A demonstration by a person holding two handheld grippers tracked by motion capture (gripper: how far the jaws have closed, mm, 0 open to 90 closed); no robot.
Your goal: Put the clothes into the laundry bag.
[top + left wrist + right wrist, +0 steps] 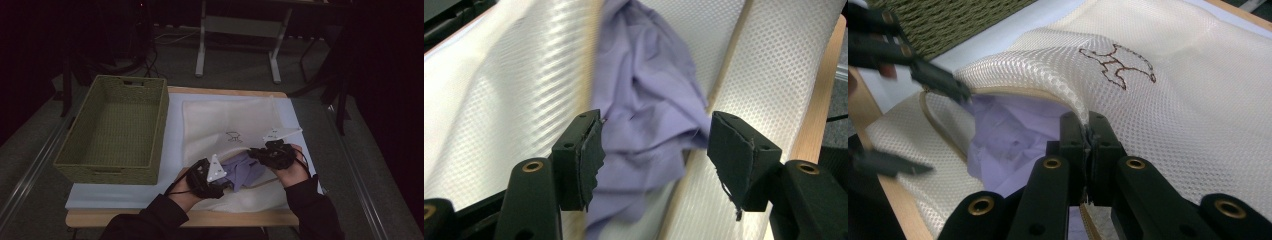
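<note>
Cloth: a lilac garment [243, 170] sits crumpled in the mouth of the mesh bag, part inside, part spilling toward the person at the near edge of the table.
Bag: white mesh [227, 120], flat on the table with a small dark emblem [1118, 62] on top; its tan-edged opening faces the person, so the cloth can be pushed straight in.
Right gripper: [1088, 131] jaws pinched tight on the upper lip of the bag and lifting it, which props the mouth open like a tent (handy for the other hand).
Left gripper: [651, 155] jaws apart, pads clear of the fabric, the cloth lying between and beyond them; nothing is held. It hangs just at the opening, in reach of the loose folds.
Judgement: this looks like stuffing in progress, and the part hanging out likely needs another grab and shove.
Basket: a green woven one [80, 150] stands to the left of the bag, near it but apart, with nothing visible inside.
Risk: the lip could slip from the right pinch and drop over the cloth.
</note>
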